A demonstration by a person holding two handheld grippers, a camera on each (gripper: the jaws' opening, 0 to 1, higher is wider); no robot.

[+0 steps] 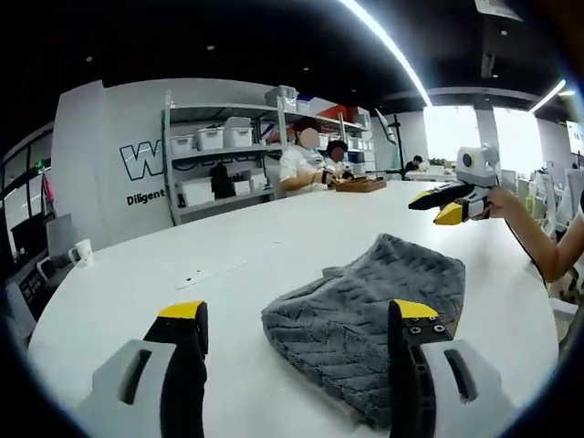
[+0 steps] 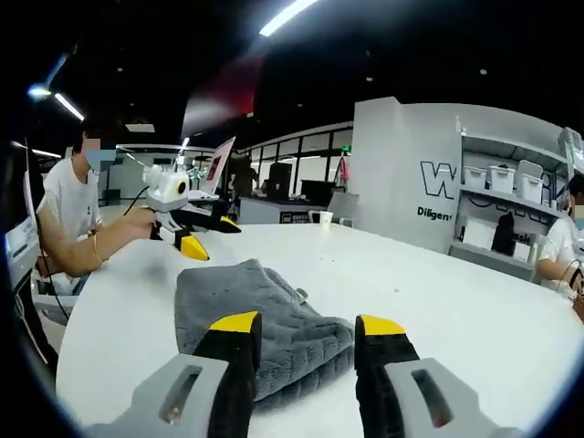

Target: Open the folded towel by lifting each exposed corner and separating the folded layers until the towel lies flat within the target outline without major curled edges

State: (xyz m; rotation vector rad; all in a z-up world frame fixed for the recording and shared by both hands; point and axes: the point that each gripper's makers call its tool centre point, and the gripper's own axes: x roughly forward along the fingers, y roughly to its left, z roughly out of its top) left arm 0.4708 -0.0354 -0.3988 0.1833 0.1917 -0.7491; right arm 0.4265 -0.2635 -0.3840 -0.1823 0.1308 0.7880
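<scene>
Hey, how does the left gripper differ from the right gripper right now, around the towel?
The left gripper has its fingers spread wide; the right gripper holds its fingers closer together. In the left gripper view, one left finger overlaps the towel; in the right gripper view, the towel's thick folded edge sits at the gap between the right fingers. Both are open, yellow-tipped and holding nothing, low over the white table.

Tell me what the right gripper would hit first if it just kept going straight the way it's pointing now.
Most likely the folded grey towel. The right gripper has open jaws aimed at the towel's near edge on the white table, which lies just ahead between the yellow tips. Depth is hard to judge; a low approach might touch the table first.
</scene>
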